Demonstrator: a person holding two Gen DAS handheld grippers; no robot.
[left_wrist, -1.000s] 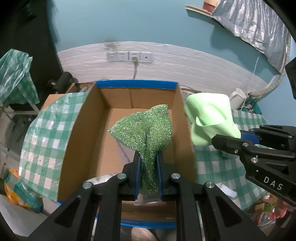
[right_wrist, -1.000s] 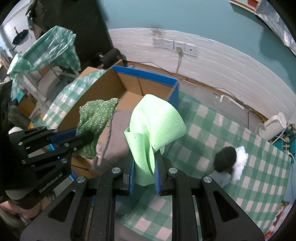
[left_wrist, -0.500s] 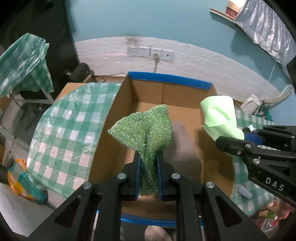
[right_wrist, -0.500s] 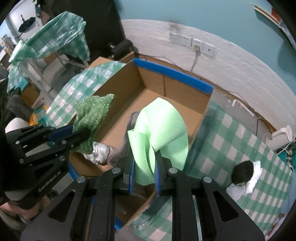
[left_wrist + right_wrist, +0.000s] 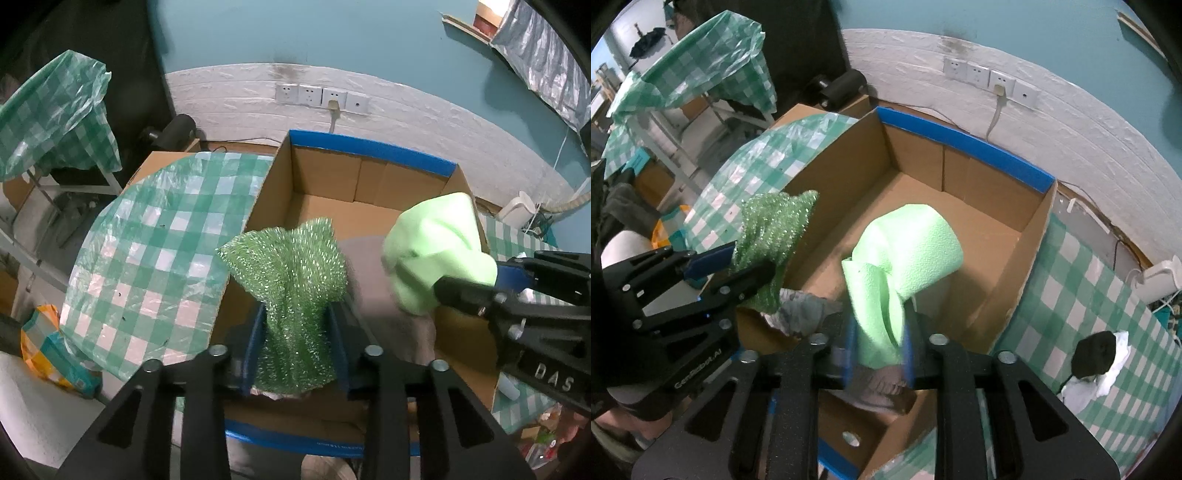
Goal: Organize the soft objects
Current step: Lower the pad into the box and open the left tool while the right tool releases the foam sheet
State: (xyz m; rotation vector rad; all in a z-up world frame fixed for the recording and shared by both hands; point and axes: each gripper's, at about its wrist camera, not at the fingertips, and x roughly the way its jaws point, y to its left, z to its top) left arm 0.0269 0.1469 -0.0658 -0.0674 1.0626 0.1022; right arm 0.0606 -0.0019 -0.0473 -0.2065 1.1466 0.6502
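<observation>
My left gripper (image 5: pixel 295 343) holds a glittery green cloth (image 5: pixel 291 280) over the near left part of an open cardboard box (image 5: pixel 369 155) with blue-taped rims. Its jaws have spread wider, with the cloth still between them. My right gripper (image 5: pixel 879 339) holds a pale green foam sheet (image 5: pixel 905 254) over the box's near side, its jaws also wider. The foam sheet shows in the left wrist view (image 5: pixel 436 254) too, and the glittery cloth in the right wrist view (image 5: pixel 772 232). A grey cloth (image 5: pixel 801 310) lies in the box below them.
A green-checked plastic cover (image 5: pixel 155 258) drapes the surface left of the box. The checked table (image 5: pixel 1100 295) lies to its right, with a black and white soft object (image 5: pixel 1097 358) on it. A white wall with sockets (image 5: pixel 321 96) stands behind.
Both grippers moved left from the table until they hang over the box. The jaws of both have spread wider around their cloths.
</observation>
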